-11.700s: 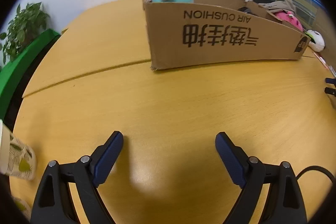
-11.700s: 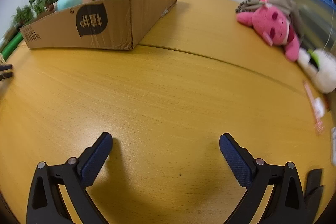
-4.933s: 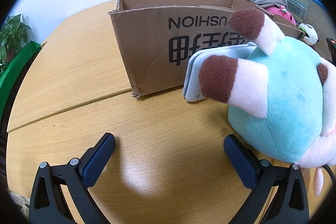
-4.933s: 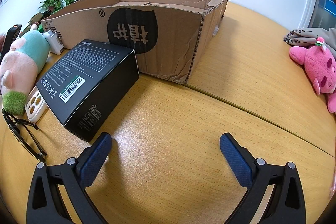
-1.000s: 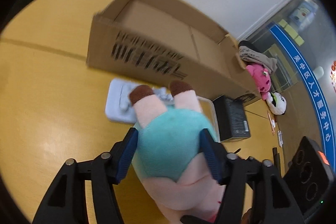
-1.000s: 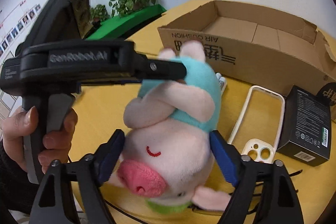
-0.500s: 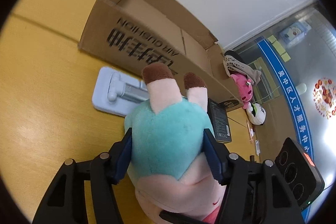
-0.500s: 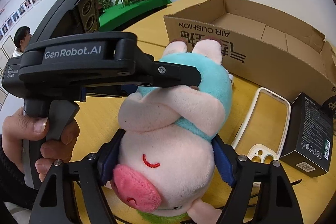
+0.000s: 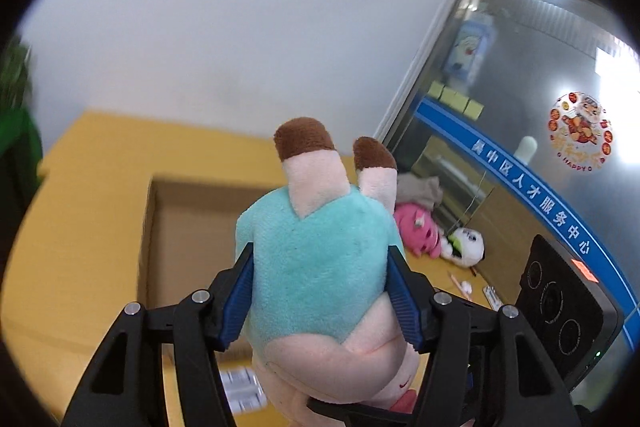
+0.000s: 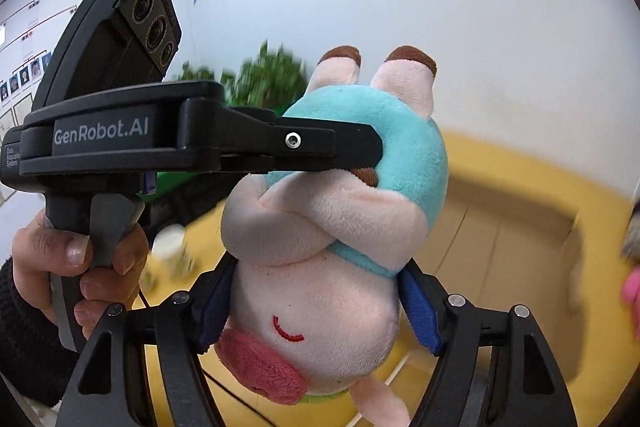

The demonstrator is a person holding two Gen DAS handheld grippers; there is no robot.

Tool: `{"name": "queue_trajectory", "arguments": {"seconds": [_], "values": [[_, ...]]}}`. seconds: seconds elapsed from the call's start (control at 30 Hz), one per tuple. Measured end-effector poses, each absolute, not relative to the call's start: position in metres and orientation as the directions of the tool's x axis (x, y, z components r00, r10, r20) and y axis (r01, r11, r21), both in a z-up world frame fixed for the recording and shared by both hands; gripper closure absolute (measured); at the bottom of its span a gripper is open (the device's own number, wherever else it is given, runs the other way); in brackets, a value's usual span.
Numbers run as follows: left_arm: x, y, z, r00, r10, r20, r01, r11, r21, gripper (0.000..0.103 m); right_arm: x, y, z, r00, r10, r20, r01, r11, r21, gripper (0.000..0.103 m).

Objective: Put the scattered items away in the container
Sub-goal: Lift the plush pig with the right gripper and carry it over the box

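While two claws clamp one plush pig (image 9: 320,275), one cardboard box (image 9: 188,227) waits.

Cardboard box (image 9: 188,227) open at top, interior bare where visible: free entry from above. Plush pig (image 9: 320,267), clamped by both grippers, fills the centre of both wrist views and hides the box's right part. White item (image 9: 240,393) lies on the table (image 9: 80,163) just before the box's near wall. Pink plush (image 9: 416,233) and panda plush (image 9: 466,245) lie right of the box.
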State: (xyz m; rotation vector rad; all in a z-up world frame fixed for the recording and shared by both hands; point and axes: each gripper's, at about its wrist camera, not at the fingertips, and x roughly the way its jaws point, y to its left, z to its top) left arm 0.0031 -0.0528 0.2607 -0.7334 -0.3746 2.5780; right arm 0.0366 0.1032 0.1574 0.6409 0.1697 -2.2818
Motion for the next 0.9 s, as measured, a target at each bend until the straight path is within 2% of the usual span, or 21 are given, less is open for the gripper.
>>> {"name": "queue_trajectory", "arguments": {"seconds": [0.07, 0.23, 0.43, 0.63, 0.73, 0.9], "values": [[-0.013, -0.058, 0.295, -0.781, 0.479, -0.402, -0.362, -0.871, -0.333, 0.043, 0.021, 0.100, 0.194, -0.628, -0.636, -0.449, 0.692, -0.720, 0.052, 0.024], [-0.047, -0.072, 0.338, -0.799, 0.484, -0.357, -0.395, -0.870, -0.295, 0.043, -0.017, 0.088, 0.255, -0.676, -0.633, -0.378, 0.675, -0.738, 0.028, 0.024], [-0.104, -0.092, 0.333, -0.772, 0.494, -0.401, -0.392, -0.866, -0.312, 0.043, -0.072, 0.070, 0.262, -0.666, -0.627, -0.403, 0.661, -0.747, 0.069, 0.024], [-0.180, -0.106, 0.273, -0.708, 0.499, -0.500, -0.353, -0.863, -0.362, 0.043, -0.146, 0.054, 0.211, -0.618, -0.623, -0.480, 0.636, -0.755, 0.159, 0.024], [-0.226, -0.117, 0.220, -0.650, 0.493, -0.579, -0.277, -0.863, -0.423, 0.043, -0.190, 0.049, 0.171, -0.557, -0.633, -0.537, 0.623, -0.746, 0.234, 0.024], [-0.279, -0.119, 0.125, -0.536, 0.463, -0.706, -0.184, -0.880, -0.437, 0.043, -0.249, 0.040, 0.082, -0.444, -0.633, -0.634, 0.545, -0.752, 0.370, 0.024]]}}
